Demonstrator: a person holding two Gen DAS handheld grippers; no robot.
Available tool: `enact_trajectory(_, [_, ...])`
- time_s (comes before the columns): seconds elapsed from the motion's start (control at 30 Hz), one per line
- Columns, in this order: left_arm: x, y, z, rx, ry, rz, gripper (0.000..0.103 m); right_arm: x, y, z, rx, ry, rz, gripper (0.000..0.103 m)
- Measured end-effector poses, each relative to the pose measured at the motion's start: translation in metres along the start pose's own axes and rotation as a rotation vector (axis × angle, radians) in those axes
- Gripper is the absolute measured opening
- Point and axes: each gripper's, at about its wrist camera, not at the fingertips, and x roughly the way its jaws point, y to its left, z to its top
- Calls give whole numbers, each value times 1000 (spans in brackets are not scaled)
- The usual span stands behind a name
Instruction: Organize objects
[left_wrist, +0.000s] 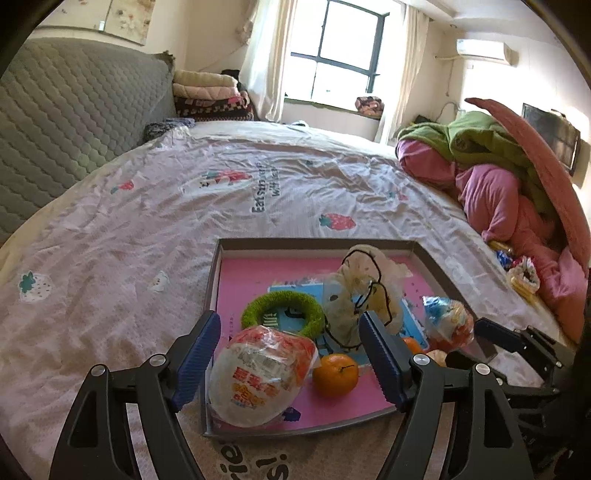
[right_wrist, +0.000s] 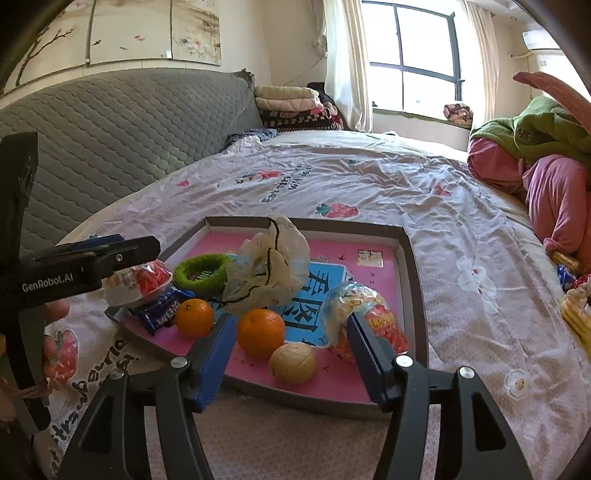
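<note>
A shallow cardboard tray (right_wrist: 413, 280) with a pink printed floor is lying on the bed, filling the lower middle of both views. In it a wrapped snack pack (right_wrist: 364, 314) is lying at the right, its long axis running from upper left to lower right, just beside the right gripper's (right_wrist: 291, 343) right finger. Those tongs are standing spread, pinching nothing, with an orange (right_wrist: 260, 332) and a pale round fruit (right_wrist: 293, 362) between them. The left gripper (left_wrist: 290, 354) is spread wide too, a bigger wrapped snack bag (left_wrist: 258, 373) lying between its fingers untouched. A green ring (right_wrist: 203, 271), a crumpled plastic bag (right_wrist: 269, 266) and a second orange (right_wrist: 194, 317) are sharing the tray. A strawberry-print sheet (left_wrist: 147, 221) is covering the bed; a grey quilted headboard (right_wrist: 110, 129) is standing at upper left, a window (right_wrist: 413, 55) at upper right.
</note>
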Motion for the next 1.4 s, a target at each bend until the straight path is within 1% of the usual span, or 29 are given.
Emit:
enact_trajectory(0.1, [-9,-2,2,-8,-21,11,80,-6,2,1,0,-23,0,62])
enact_trajectory(0.2, [-23,-4,5,-3,-59,30,80,-12,3,3,-3,-41,-3,63])
enact_trajectory(0.3, [-36,-6,8,2,-92,41,80,-19,4,5,-4,-67,-13,66])
enact_trajectory(0.37, [-43,-7,9,11,-106,51,80,-23,4,6,-4,-76,-16,70])
enact_trajectory(0.43, [-50,-7,7,15,-115,59,80,-26,4,5,-5,-84,-17,71])
enact_trajectory(0.7, [-55,-10,-17,21,-56,68,81,-42,8,-3,0,-91,-6,71])
enact_trajectory(0.93, [-61,-12,-39,14,-39,86,81,-54,11,-10,16,-96,-10,71])
enact_trajectory(1.13, [-63,-12,-63,3,10,76,81,-59,20,-22,12,-79,0,71])
enact_trajectory(1.4, [-72,-17,-81,-9,19,99,81,-70,33,-37,15,-69,10,71])
